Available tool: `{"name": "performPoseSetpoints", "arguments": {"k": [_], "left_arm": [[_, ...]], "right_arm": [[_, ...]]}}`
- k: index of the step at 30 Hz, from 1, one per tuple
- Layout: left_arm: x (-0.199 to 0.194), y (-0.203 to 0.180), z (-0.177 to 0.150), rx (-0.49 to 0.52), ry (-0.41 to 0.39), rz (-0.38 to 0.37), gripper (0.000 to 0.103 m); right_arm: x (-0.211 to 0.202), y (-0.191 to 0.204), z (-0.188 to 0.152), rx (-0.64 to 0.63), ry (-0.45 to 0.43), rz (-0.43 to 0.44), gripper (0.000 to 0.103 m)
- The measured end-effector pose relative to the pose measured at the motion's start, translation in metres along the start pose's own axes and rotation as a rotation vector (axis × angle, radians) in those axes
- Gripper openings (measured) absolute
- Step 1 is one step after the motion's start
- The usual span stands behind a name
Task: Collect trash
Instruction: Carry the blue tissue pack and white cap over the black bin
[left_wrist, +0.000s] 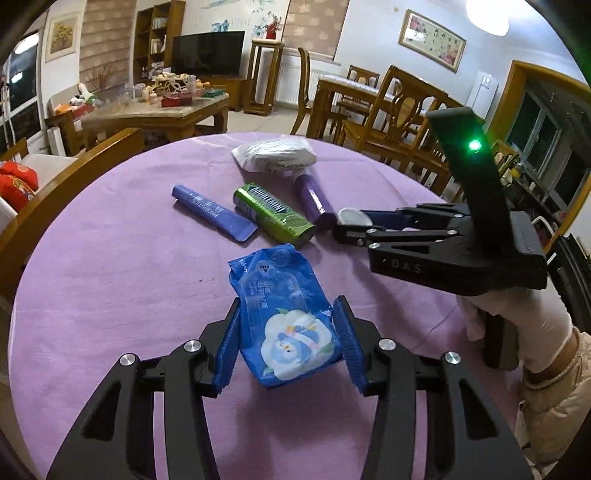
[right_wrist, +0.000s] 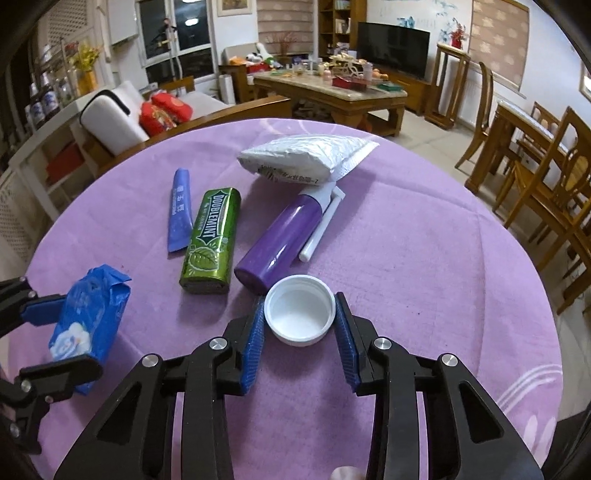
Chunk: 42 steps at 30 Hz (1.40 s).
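Left gripper (left_wrist: 286, 332) clenched on a crinkled blue wet-wipe pack (left_wrist: 284, 317) marked "OPEN" at lower centre, right gripper (right_wrist: 300, 325) pinching an empty white plastic cap (right_wrist: 300, 314) mid-frame, green "DOUBLEMINT" gum pack (right_wrist: 212, 240) left of a purple spray bottle (right_wrist: 280, 240), on a lilac tablecloth (right_wrist: 424, 258).

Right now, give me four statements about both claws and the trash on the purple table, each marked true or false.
1. The left claw has the blue wipes pack between its pads. True.
2. The right claw brackets the green gum pack. False: it brackets the white cap.
3. The purple spray bottle stands upright. False: it lies on its side.
4. The white padded pouch lies at the far end of the items. True.
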<state>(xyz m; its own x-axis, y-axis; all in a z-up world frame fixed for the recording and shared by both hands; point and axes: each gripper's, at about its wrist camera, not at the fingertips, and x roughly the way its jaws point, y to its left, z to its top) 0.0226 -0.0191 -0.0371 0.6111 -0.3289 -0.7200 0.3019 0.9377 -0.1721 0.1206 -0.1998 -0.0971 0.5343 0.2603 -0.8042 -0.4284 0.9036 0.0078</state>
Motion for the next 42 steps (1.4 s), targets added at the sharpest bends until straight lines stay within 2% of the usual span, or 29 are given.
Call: {"name": "performPoseSetpoints", "arguments": {"k": [3, 6, 9, 13, 18, 20, 31, 36, 42], "left_arm": [[-0.003, -0.007, -0.001, 0.011, -0.024, -0.015, 0.048], [-0.005, -0.019, 0.003, 0.025, -0.049, -0.032, 0.048], [-0.010, -0.034, 0.007, 0.045, -0.090, -0.072, 0.048], [-0.015, -0.060, 0.015, 0.077, -0.138, -0.117, 0.048], [-0.017, -0.105, 0.024, 0.133, -0.181, -0.200, 0.048], [-0.015, -0.127, 0.027, 0.166, -0.185, -0.227, 0.048], [0.005, -0.253, 0.034, 0.336, -0.201, -0.391, 0.048], [0.020, -0.301, 0.036, 0.386, -0.198, -0.452, 0.048], [0.038, -0.346, 0.026, 0.445, -0.168, -0.492, 0.048]], "right_arm": [[-0.007, -0.005, -0.004, 0.023, -0.016, 0.019, 0.036], [-0.028, -0.012, -0.008, 0.063, -0.073, 0.050, 0.036], [-0.065, -0.024, -0.020, 0.134, -0.175, 0.114, 0.036], [-0.121, -0.041, -0.043, 0.202, -0.319, 0.102, 0.036], [-0.183, -0.068, -0.081, 0.266, -0.435, 0.038, 0.036], [-0.207, -0.081, -0.099, 0.283, -0.472, -0.013, 0.036], [-0.311, -0.170, -0.209, 0.440, -0.584, -0.252, 0.036], [-0.339, -0.215, -0.265, 0.552, -0.618, -0.322, 0.036], [-0.351, -0.261, -0.322, 0.666, -0.630, -0.377, 0.036]]}}
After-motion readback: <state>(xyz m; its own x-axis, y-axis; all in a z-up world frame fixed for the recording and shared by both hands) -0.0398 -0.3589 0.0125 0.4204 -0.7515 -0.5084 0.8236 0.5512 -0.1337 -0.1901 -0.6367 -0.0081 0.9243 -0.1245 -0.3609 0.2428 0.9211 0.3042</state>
